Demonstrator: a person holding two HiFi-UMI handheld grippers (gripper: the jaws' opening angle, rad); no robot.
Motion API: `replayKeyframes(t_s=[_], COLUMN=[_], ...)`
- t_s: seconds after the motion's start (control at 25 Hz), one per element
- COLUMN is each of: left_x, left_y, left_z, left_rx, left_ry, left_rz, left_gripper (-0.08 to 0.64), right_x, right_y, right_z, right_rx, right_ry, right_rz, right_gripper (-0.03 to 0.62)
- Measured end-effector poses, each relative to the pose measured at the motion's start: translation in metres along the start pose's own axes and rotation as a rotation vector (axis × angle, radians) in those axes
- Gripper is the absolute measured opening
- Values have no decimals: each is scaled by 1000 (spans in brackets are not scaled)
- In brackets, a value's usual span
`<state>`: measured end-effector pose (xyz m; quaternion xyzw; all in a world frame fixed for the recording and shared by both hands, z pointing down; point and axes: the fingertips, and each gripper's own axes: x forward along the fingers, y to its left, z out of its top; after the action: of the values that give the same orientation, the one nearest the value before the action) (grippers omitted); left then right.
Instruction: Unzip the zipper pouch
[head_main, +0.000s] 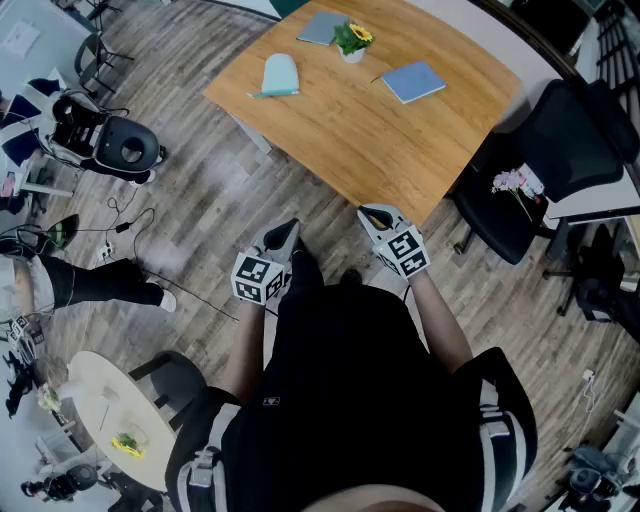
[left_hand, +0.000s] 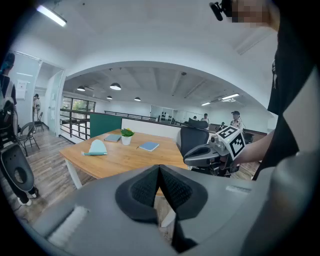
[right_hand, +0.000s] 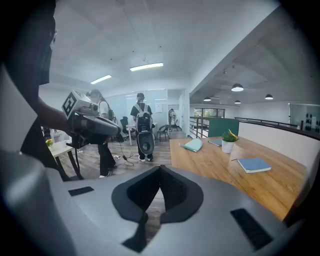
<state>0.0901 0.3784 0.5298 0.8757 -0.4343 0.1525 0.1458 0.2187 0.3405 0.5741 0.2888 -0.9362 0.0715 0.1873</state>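
Observation:
The zipper pouch (head_main: 278, 74) is pale teal and lies flat on the far left part of a wooden table (head_main: 400, 140). It also shows as the pouch (left_hand: 96, 147) in the left gripper view and as the pouch (right_hand: 193, 145) in the right gripper view. Both grippers hang over the floor in front of the person, short of the table's near corner. My left gripper (head_main: 289, 230) is shut with nothing in it, its pads meeting at the left gripper's tip (left_hand: 160, 168). My right gripper (head_main: 373, 213) is likewise shut and empty, pads together at its tip (right_hand: 161, 169).
A potted plant (head_main: 352, 40), a grey notebook (head_main: 322, 27) and a blue notebook (head_main: 413, 81) share the table. A black office chair (head_main: 540, 170) stands right of it. A black machine (head_main: 115, 147) with floor cables sits at the left, a round table (head_main: 100, 405) at the bottom left.

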Motion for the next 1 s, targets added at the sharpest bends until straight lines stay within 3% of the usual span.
replayKeyframes(t_s=[1.0], left_x=[4], left_y=[7], left_z=[5], left_rx=[1], left_ry=[-18], left_rz=[4], left_gripper=[0], right_x=[3], right_y=[-3], right_z=[0], right_rx=[-4], right_ry=[12], right_rz=[-18], right_gripper=[3])
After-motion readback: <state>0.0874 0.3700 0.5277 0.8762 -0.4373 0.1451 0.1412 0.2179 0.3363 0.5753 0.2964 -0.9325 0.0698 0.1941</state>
